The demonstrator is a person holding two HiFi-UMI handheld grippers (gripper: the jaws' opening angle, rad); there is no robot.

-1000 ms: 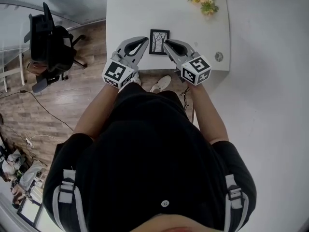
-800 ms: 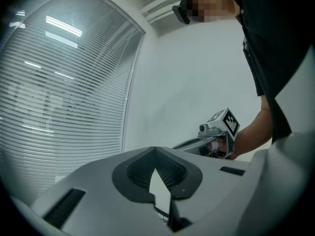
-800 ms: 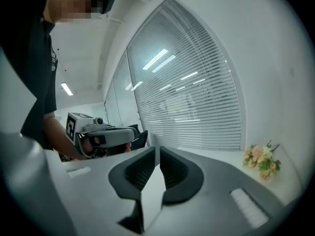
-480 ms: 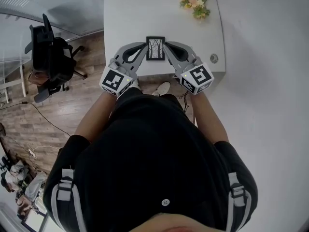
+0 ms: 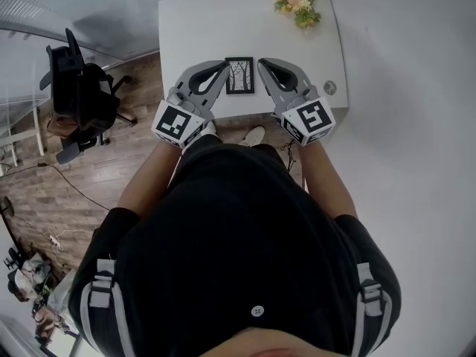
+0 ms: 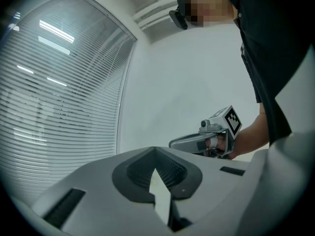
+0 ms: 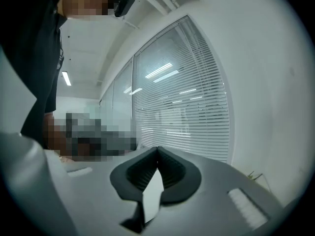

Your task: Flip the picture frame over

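The picture frame is small and black and holds a print of bare trees. It lies flat, print side up, near the front edge of the white table. My left gripper hovers just left of it, and my right gripper just right of it. Neither touches the frame. In the left gripper view the left gripper is shut with nothing held, and the right gripper shows beyond it. In the right gripper view the right gripper is likewise shut and empty. Both point level, so neither view shows the table.
A bunch of flowers lies at the table's far right corner, and a round cable hole sits near its right edge. A black office chair stands on the wooden floor to the left. Window blinds face the grippers.
Both grippers have risen off the frame's sides, and their tips now stand apart from it. The frame stays flat with the print up.
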